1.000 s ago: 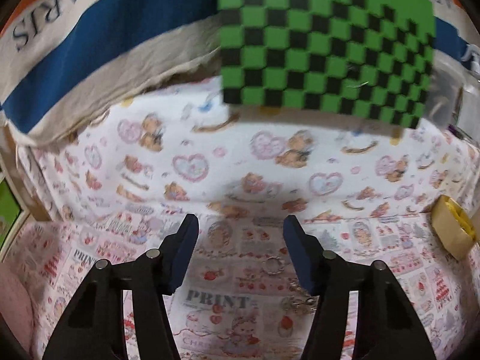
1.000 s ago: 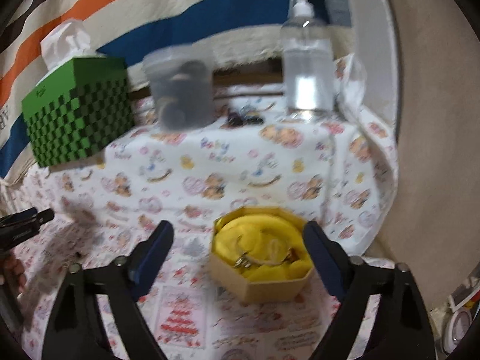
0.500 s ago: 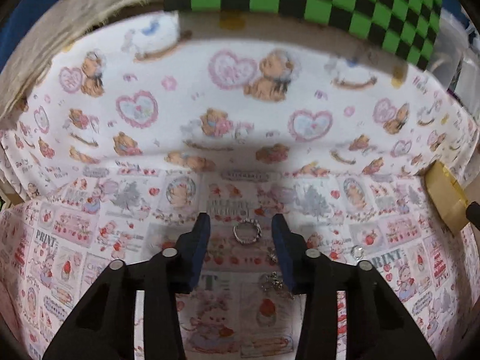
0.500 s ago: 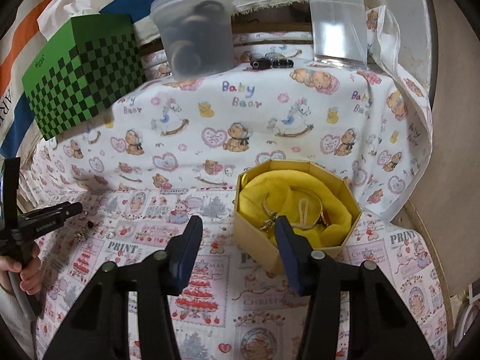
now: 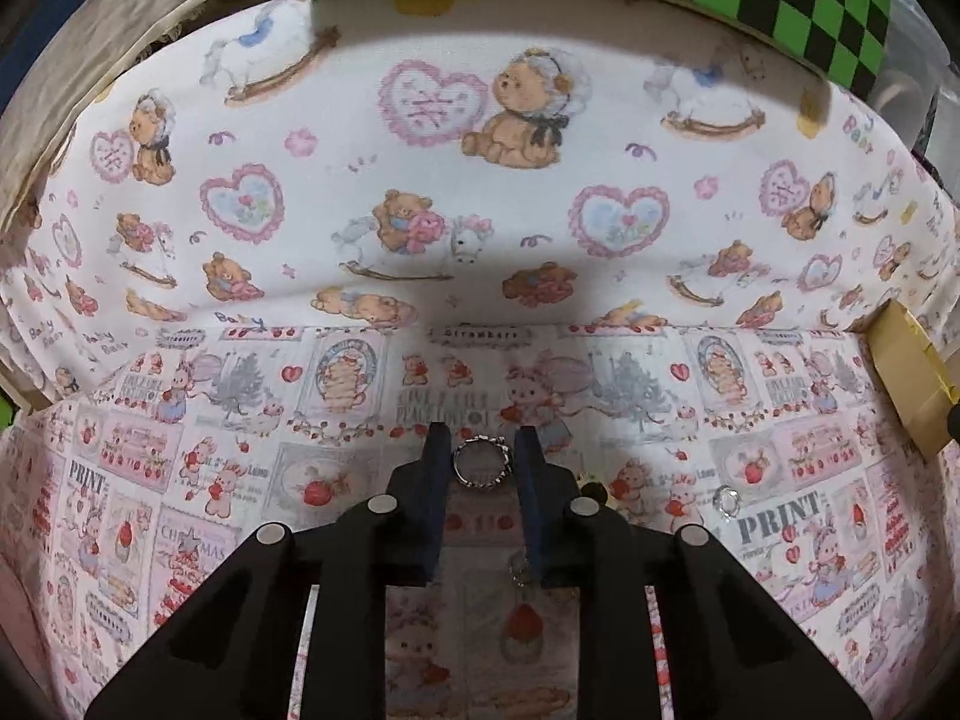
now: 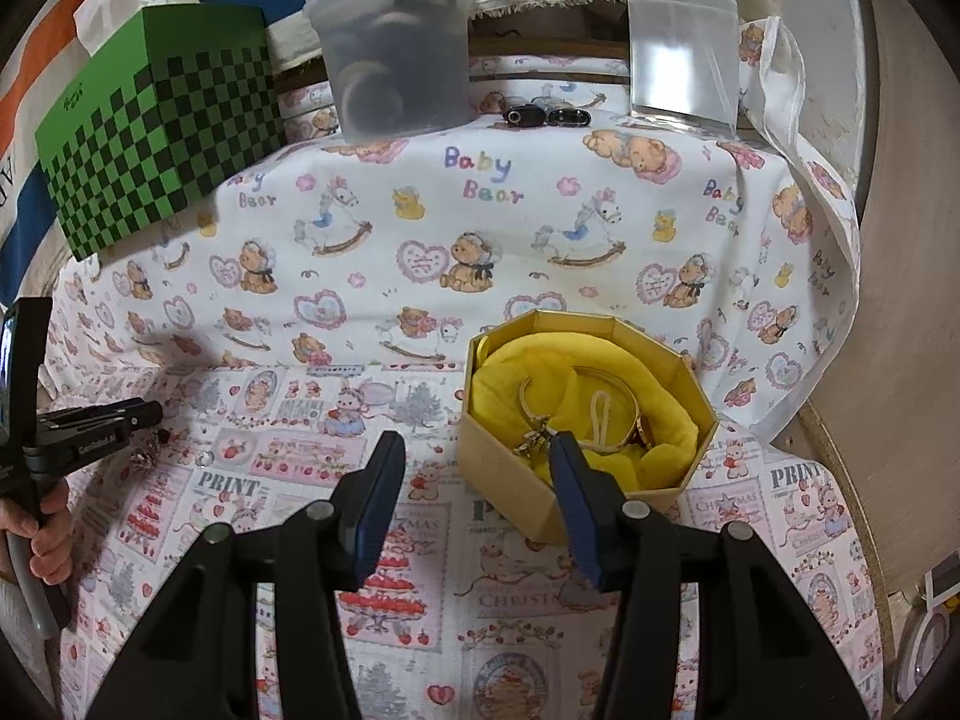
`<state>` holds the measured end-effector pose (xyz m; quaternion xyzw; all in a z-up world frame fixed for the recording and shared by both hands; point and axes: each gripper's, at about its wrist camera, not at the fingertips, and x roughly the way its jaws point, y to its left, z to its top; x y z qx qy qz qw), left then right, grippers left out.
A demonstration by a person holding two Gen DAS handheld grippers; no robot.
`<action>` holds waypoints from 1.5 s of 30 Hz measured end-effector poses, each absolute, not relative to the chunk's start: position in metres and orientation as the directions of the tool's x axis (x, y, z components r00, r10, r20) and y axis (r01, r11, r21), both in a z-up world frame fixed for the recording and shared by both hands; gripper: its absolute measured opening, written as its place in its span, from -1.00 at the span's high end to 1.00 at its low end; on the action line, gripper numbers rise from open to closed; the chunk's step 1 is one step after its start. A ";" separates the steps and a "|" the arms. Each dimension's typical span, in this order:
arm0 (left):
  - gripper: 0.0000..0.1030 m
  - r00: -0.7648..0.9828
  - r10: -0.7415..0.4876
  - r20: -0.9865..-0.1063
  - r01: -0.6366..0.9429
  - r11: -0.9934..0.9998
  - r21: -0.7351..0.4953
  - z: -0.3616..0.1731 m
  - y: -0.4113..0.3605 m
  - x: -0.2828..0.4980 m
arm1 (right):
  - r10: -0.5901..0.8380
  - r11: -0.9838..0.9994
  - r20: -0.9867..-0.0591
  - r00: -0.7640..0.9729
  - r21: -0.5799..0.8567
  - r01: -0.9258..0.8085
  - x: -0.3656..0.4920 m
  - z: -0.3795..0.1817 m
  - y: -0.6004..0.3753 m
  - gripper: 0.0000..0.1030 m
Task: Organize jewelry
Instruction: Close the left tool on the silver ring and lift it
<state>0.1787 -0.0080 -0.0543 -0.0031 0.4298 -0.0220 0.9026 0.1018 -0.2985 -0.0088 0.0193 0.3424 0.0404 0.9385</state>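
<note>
My left gripper [image 5: 480, 441] is down at the printed cloth with its blue pads closed against the sides of a silver ring [image 5: 481, 463]. A small clear ring [image 5: 725, 501] and a dark-and-gold piece [image 5: 591, 487] lie to its right, and a small chain piece [image 5: 521, 571] lies between the fingers behind the ring. My right gripper [image 6: 474, 456] is open and empty, hovering in front of the gold octagonal box [image 6: 510, 468]. The box has yellow lining and holds a gold bangle [image 6: 600, 414] and other pieces. The left gripper shows in the right wrist view [image 6: 138, 414] at far left.
A green checkered tissue box [image 6: 162, 126], a clear plastic tub [image 6: 396, 54] and a clear bottle [image 6: 684, 54] stand on the raised shelf at the back. Two small dark items [image 6: 546, 116] lie by the bottle. The box edge [image 5: 906, 378] shows at the right of the left wrist view.
My left gripper moved forward and down and closed its fingers from wide open onto the silver ring. My right gripper narrowed somewhat and came closer to the gold box.
</note>
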 end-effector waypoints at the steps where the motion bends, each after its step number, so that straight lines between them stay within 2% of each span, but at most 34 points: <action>1: 0.60 0.626 -0.049 -0.778 0.032 0.999 -0.037 -0.054 -0.006 0.178 | 0.090 0.996 -0.641 0.762 0.065 -0.063 0.101 -0.009 -0.298 0.06; 6: 0.61 0.627 -0.079 -0.775 -0.006 0.994 -0.107 -0.044 0.018 0.159 | 0.116 0.993 -0.638 0.761 0.086 -0.079 0.099 -0.005 -0.296 0.06; 10: 0.61 0.646 -0.116 -0.754 -0.029 0.984 -0.176 -0.027 0.031 0.143 | 0.201 0.980 -0.649 0.733 0.138 -0.147 0.096 0.001 -0.277 0.06; 15: 0.60 0.675 -0.067 -0.735 -0.062 0.987 -0.147 -0.009 0.037 0.133 | 0.291 0.954 -0.692 0.660 0.160 -0.252 0.100 0.002 -0.226 0.07; 20: 0.60 0.694 -0.003 -0.720 -0.094 0.991 -0.094 -0.009 0.047 0.132 | 0.289 0.945 -0.768 0.572 0.132 -0.299 0.120 -0.013 -0.167 0.31; 25: 0.60 0.694 -0.016 -0.719 -0.127 0.981 -0.145 -0.008 0.067 0.133 | 0.293 0.943 -0.814 0.501 0.157 -0.294 0.139 -0.029 -0.140 0.49; 45: 0.60 0.714 -0.009 -0.700 -0.134 0.980 -0.150 0.003 0.073 0.127 | 0.229 0.958 -0.841 0.491 0.106 -0.266 0.155 -0.052 -0.119 0.72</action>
